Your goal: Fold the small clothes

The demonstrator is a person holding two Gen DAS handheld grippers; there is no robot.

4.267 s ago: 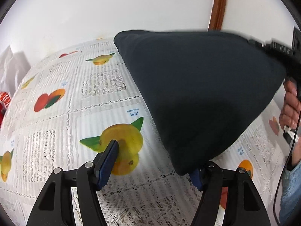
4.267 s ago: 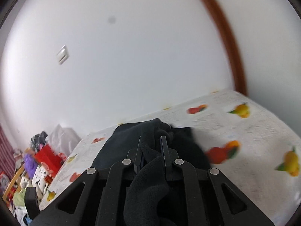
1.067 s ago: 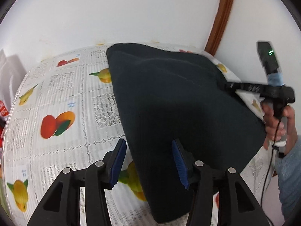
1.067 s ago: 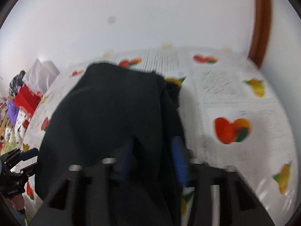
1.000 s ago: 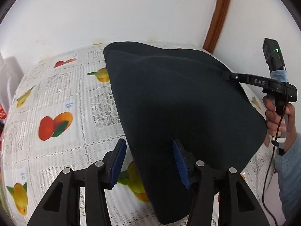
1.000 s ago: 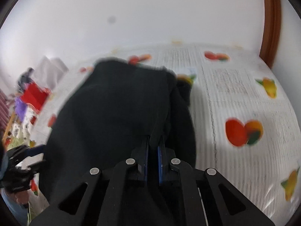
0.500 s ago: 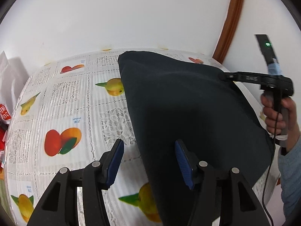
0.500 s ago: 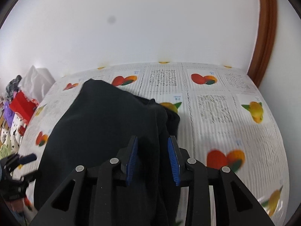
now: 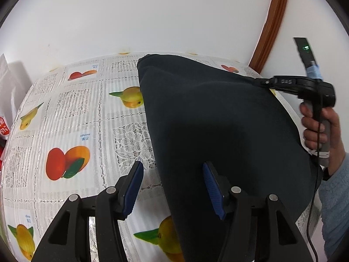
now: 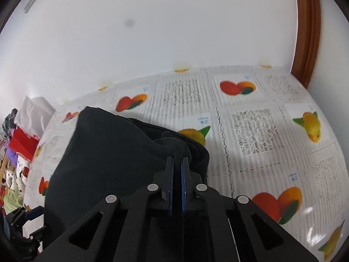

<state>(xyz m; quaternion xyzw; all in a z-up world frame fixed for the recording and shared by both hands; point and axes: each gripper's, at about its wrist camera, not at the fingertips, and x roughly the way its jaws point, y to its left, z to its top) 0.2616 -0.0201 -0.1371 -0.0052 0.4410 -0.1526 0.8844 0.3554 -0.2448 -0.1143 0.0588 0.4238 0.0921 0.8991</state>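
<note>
dark garment point(image 9: 218, 120) spread mid-frame on bench point(image 9: 72, 118). right tongs point(image 10: 177, 170) just closed, pinching its bunched edge; left tongs point(image 9: 172, 185) half open, astride lower hem, not pressing. risk: thin pinch slipping, fold going crooked.

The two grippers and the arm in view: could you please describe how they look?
Both the left gripper and the right gripper are black, with open triangular frames, silver screws and ribbed blue pads. The right one has a pistol-style handle, a green light and a black cable. The sleeve is fluffy light blue.
</note>
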